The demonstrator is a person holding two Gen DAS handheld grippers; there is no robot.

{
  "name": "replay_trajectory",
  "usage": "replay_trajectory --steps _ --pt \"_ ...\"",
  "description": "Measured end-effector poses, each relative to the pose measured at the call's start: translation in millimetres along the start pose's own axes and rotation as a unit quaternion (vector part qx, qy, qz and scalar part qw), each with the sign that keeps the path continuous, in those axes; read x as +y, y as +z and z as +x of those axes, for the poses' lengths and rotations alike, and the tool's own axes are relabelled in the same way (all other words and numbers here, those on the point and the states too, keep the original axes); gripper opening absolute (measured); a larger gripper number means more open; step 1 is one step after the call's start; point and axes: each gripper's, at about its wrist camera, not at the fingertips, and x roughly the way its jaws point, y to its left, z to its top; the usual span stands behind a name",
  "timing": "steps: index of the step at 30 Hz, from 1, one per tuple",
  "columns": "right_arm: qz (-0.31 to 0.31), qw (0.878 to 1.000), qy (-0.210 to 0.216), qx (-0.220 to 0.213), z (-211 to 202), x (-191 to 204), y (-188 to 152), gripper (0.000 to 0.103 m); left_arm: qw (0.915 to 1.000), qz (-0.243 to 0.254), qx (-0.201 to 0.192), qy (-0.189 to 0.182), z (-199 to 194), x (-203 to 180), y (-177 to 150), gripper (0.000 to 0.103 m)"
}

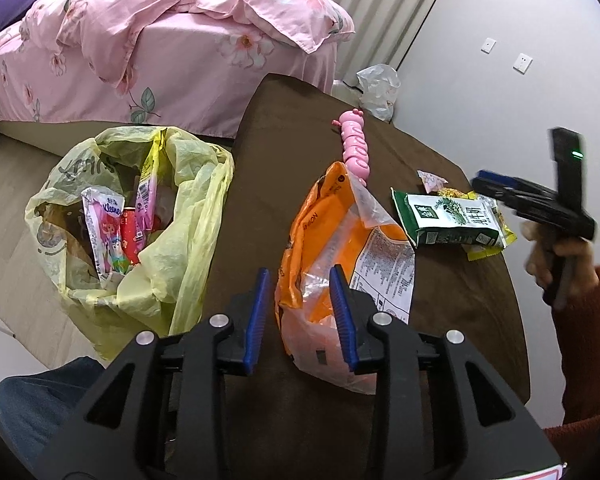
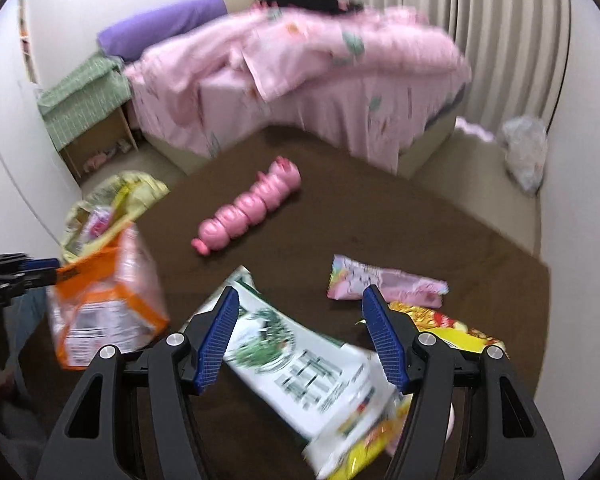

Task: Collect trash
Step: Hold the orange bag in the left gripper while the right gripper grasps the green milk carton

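Note:
An orange and clear snack bag stands on the brown table. My left gripper is open, its fingers around the bag's left edge; the bag also shows in the right wrist view. A yellow trash bag holding several wrappers sits left of the table. My right gripper is open above a green and white milk carton. A yellow wrapper and a pink wrapper lie beside it. In the left wrist view the right gripper hovers over the carton.
A pink caterpillar toy lies mid-table. A bed with pink floral bedding stands beyond the table. A clear plastic bag sits on the floor by the wall. A small cabinet with a green cloth stands beside the bed.

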Motion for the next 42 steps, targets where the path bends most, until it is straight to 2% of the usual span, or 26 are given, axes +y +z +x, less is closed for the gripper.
replay_trajectory --steps 2,6,13,17,24,26,27,29,32,35,38,42 --pt "0.006 1.000 -0.002 0.026 12.9 -0.6 -4.1 0.061 1.0000 0.000 0.001 0.002 -0.9 1.6 -0.2 0.032" --pt "-0.005 0.999 0.015 0.044 12.2 17.7 -22.0 0.061 1.0000 -0.003 0.002 0.001 0.6 4.8 0.5 0.033" --pt "-0.078 0.989 0.086 0.091 5.9 72.9 -52.5 0.060 1.0000 -0.004 0.005 -0.003 8.7 1.2 1.6 0.033" --pt "-0.123 0.985 0.072 0.100 10.7 91.3 -56.2 0.060 0.9999 -0.007 0.006 -0.002 10.3 3.8 0.1 0.034" --pt "-0.104 0.989 0.038 0.103 37.8 92.1 -41.7 0.060 0.9999 -0.013 0.006 -0.005 6.7 9.5 -2.1 0.034" --pt "-0.109 0.988 0.035 0.105 43.1 94.6 -38.6 0.052 0.9999 -0.013 0.004 -0.005 4.2 10.8 -2.3 0.034" --pt "-0.108 0.988 0.032 0.104 43.8 95.1 -36.3 0.053 0.9999 -0.012 0.003 -0.005 3.1 10.9 -2.6 0.034" --pt "-0.105 0.990 0.033 0.090 38.1 95.5 -34.6 0.052 0.9999 -0.009 -0.001 -0.006 0.0 11.5 -4.1 0.034" --pt "-0.078 0.995 0.040 0.043 11.3 89.9 -32.1 0.052 0.9998 -0.009 -0.003 -0.015 -2.5 12.9 -7.6 0.039" --pt "-0.053 0.998 0.033 -0.007 -18.0 82.6 -31.3 0.052 0.9996 -0.013 -0.002 -0.025 -1.1 13.3 -8.0 0.039" --pt "-0.022 0.998 0.030 -0.060 -51.1 72.1 -36.2 0.051 0.9994 -0.008 -0.005 -0.034 2.9 10.9 -4.3 0.039" --pt "0.006 0.994 0.020 -0.103 -74.5 62.4 -39.9 0.050 0.9995 0.008 0.009 -0.030 15.4 5.0 4.6 0.039"
